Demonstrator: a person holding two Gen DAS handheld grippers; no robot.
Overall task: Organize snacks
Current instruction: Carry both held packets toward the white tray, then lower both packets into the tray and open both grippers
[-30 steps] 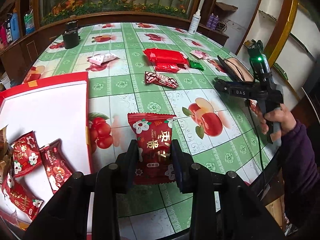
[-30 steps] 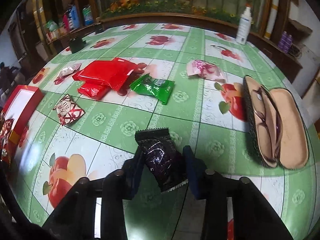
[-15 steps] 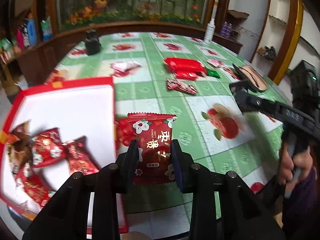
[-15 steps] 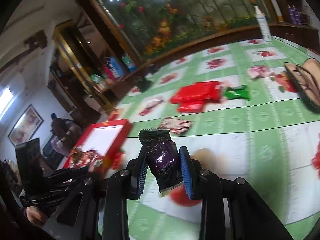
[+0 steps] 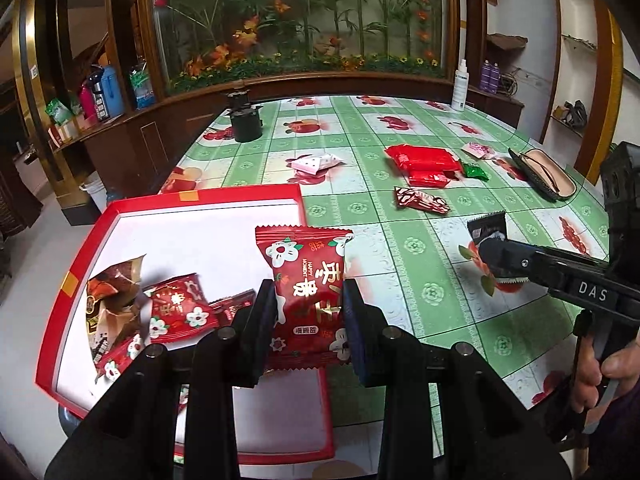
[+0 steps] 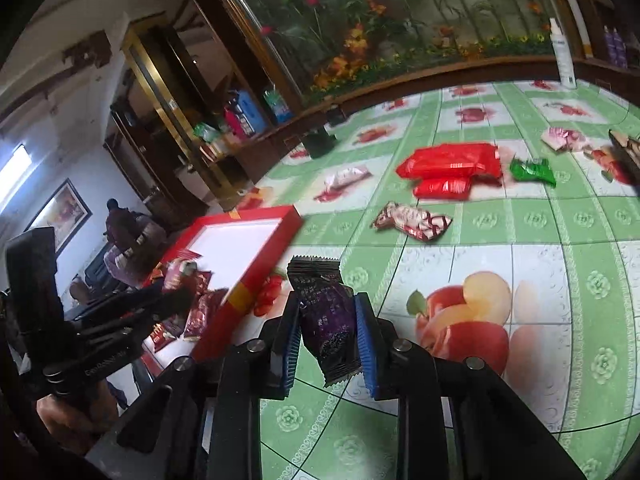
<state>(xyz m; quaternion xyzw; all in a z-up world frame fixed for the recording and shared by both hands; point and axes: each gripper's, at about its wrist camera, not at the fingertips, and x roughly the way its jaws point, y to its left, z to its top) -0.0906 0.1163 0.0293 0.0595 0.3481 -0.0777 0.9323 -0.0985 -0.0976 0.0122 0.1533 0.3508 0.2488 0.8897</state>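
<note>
My left gripper (image 5: 308, 312) is shut on a red snack packet with white flowers (image 5: 306, 276), held above the right edge of the red-rimmed white tray (image 5: 184, 204). Several red packets (image 5: 176, 312) lie in the tray's near left part. My right gripper (image 6: 328, 328) is shut on a dark purple packet (image 6: 326, 316), above the green tablecloth just right of the tray (image 6: 256, 280). In the left wrist view the right gripper (image 5: 494, 254) comes in from the right with the dark packet (image 5: 486, 226) in it.
Loose snacks lie farther back: two red packs (image 5: 424, 160), a green packet (image 5: 474, 170), a red-white packet (image 5: 420, 200), a pink-white one (image 5: 316, 164), a pink one (image 5: 478, 150). An open glasses case (image 5: 544, 176), a black pot (image 5: 245, 120) and a white bottle (image 5: 460, 86) stand beyond.
Both grippers swung left toward the tray with their packets. The right gripper lifted the purple packet off the table and closed tighter on it. The left one now hangs over the tray's edge.
</note>
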